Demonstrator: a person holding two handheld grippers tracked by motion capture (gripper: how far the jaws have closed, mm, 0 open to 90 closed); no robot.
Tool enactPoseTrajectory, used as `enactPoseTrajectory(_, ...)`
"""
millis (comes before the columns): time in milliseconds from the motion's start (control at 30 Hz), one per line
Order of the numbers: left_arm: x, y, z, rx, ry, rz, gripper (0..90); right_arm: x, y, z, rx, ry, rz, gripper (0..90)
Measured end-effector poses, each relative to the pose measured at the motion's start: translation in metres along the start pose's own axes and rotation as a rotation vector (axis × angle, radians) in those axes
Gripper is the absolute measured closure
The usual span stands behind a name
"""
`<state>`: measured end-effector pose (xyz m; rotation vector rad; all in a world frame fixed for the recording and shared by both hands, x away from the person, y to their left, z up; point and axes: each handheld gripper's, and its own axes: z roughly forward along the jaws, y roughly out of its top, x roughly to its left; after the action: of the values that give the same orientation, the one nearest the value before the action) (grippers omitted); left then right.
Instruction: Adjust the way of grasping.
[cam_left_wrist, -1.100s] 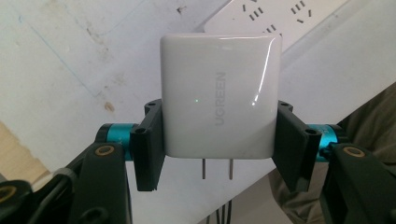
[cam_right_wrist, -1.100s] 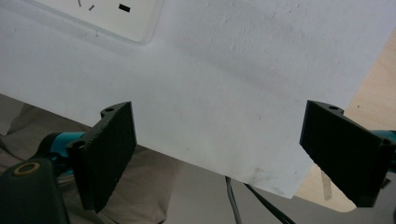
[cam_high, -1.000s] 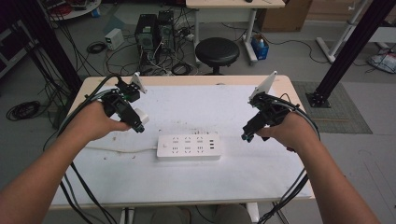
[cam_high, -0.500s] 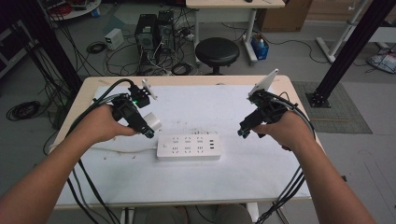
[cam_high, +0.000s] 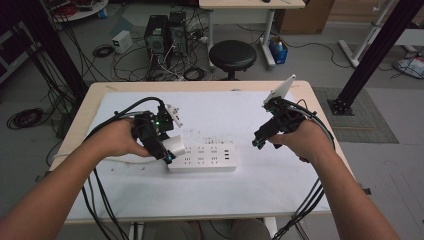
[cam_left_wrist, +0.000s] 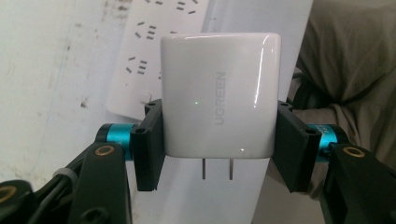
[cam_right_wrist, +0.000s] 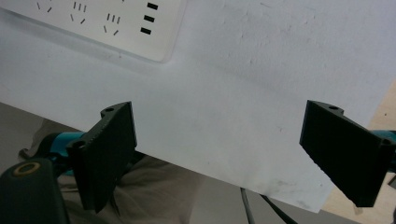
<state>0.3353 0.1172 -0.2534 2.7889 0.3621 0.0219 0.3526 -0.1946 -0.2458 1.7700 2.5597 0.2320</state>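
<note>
Left gripper view shows the left claw (cam_left_wrist: 219, 154) clenched on a white charger (cam_left_wrist: 218, 93) marked UGREEN, 1 black jaw pressed to each side, its 2 metal prongs pointing back toward the camera. Beyond the charger lies the white power strip (cam_left_wrist: 140, 60) on the white-covered table (cam_left_wrist: 51, 70). High view puts the charger (cam_high: 175, 146) just over the strip's left end (cam_high: 202, 157). Right claw (cam_right_wrist: 229, 140) gapes wide, grasping nothing, above the table right of the strip

Charger (cam_left_wrist: 219, 95) above power strip's (cam_high: 205, 159) left end.
</note>
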Motion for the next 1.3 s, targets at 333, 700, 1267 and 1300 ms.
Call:
enactPoseTrajectory(333,-0.011,0.006,-0.004,-0.156,-0.051,0.125,42.5,0.0,-0.002,0.002,0.0,0.039,0.014,10.3)
enactPoseTrajectory(700,-0.013,0.007,0.004,-0.299,-0.1,0.149,42.5,-0.002,-0.007,0.007,-0.048,0.169,0.054,10.3)
enactPoseTrajectory(1267,-0.012,0.014,0.008,-0.309,-0.058,0.169,42.5,0.008,-0.012,0.016,-0.092,0.705,0.174,10.4)
enactPoseTrajectory(1300,-0.012,0.015,0.008,-0.309,-0.058,0.17,42.5,0.01,-0.012,0.018,-0.091,0.728,0.179,10.5)
